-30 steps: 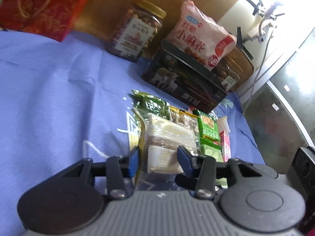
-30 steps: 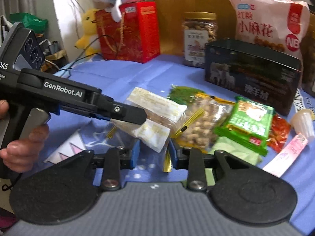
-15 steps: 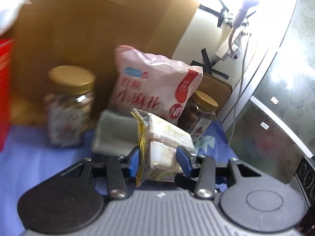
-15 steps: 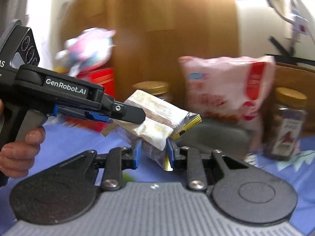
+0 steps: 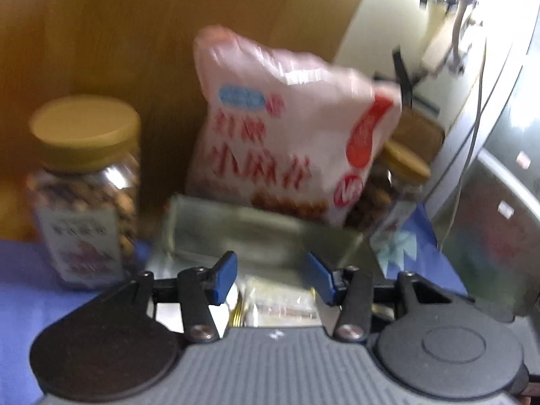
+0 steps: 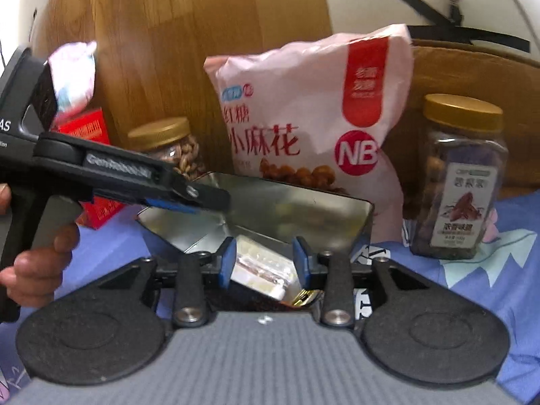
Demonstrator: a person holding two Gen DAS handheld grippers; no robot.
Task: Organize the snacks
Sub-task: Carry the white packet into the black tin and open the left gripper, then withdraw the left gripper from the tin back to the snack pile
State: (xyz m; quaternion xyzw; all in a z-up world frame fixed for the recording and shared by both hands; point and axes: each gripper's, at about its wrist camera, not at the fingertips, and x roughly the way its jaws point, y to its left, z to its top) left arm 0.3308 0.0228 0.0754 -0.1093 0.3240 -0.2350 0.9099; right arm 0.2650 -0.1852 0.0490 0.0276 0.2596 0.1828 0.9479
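A clear wrapped cake packet [image 5: 281, 303] lies in the open metal tin [image 5: 236, 226], below and between the blue fingertips of my left gripper [image 5: 271, 278], which is open and not touching it. In the right wrist view the same packet [image 6: 261, 266] shows between the tips of my right gripper [image 6: 265, 261], also open above the tin [image 6: 324, 209]. The left gripper's fingers [image 6: 189, 199] reach over the tin from the left.
A pink snack bag [image 6: 314, 108] stands behind the tin. Gold-lidded jars stand at left [image 5: 84, 185] and right [image 6: 462, 175]. A red box [image 6: 91, 168] is at far left. Blue cloth [image 6: 499, 253] covers the table; a wooden panel [image 6: 202, 33] backs it.
Both grippers carried the cake packet from the snack pile to the tin. The left gripper opened and the packet dropped into the tin; the right gripper's jaws widened too.
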